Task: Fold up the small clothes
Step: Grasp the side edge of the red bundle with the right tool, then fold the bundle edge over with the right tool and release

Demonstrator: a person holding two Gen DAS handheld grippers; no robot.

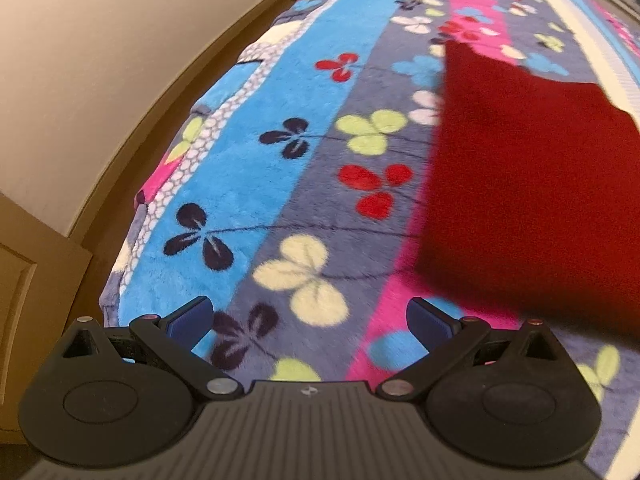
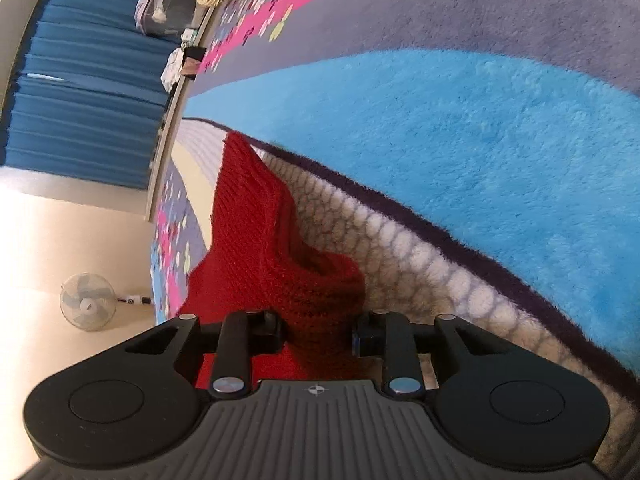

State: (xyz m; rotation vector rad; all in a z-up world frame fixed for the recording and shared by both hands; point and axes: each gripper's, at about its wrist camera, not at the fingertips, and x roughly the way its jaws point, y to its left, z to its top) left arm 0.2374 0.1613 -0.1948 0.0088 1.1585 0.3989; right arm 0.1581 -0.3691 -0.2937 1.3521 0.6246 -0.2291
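A red knitted garment (image 1: pixel 532 176) hangs over the flowered fleece blanket (image 1: pixel 320 184) at the right of the left wrist view, blurred by motion. My left gripper (image 1: pixel 310 320) is open and empty, low above the blanket, to the left of the garment. My right gripper (image 2: pixel 318 332) is shut on a bunched part of the red garment (image 2: pixel 256 236), which stretches away from the jaws over the blanket (image 2: pixel 460 140).
The blanket covers a bed. A cream wall and brown skirting (image 1: pixel 132 128) run along its left side. In the right wrist view there are blue curtains (image 2: pixel 88 92), a white floor fan (image 2: pixel 88 300) and some clutter (image 2: pixel 168 4) beyond the bed.
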